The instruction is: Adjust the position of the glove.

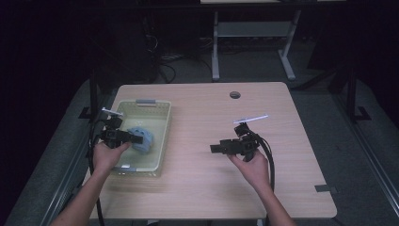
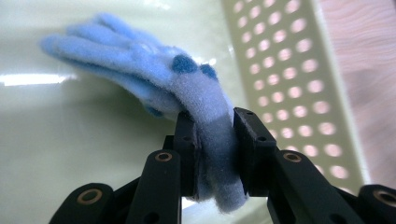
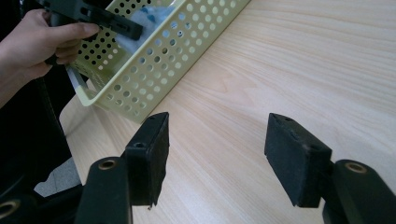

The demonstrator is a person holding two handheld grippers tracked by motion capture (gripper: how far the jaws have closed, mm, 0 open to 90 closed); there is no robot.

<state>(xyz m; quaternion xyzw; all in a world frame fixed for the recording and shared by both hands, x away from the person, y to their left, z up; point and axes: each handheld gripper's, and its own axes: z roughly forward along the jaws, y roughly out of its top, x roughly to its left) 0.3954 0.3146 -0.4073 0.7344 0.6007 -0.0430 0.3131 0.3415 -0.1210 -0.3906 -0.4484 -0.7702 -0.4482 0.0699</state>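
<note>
While my left fingers (image 2: 212, 140) pinch the blue glove (image 2: 154, 70) inside the yellow basket (image 1: 162, 136) at the surface's left edge, I should lift it straight, clearing the wall; my right fingers (image 3: 224, 154) hover wide apart, empty, mid-surface.

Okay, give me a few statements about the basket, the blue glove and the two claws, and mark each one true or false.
1. The left claw is shut on the blue glove. True.
2. The glove lies on the bare table, outside the basket. False: it is inside the pale yellow basket.
3. The right claw is open and holds nothing. True.
4. The right claw is inside the basket. False: it is over the wooden table, apart from the basket.
5. The basket's walls are solid. False: they are perforated with round holes.
</note>
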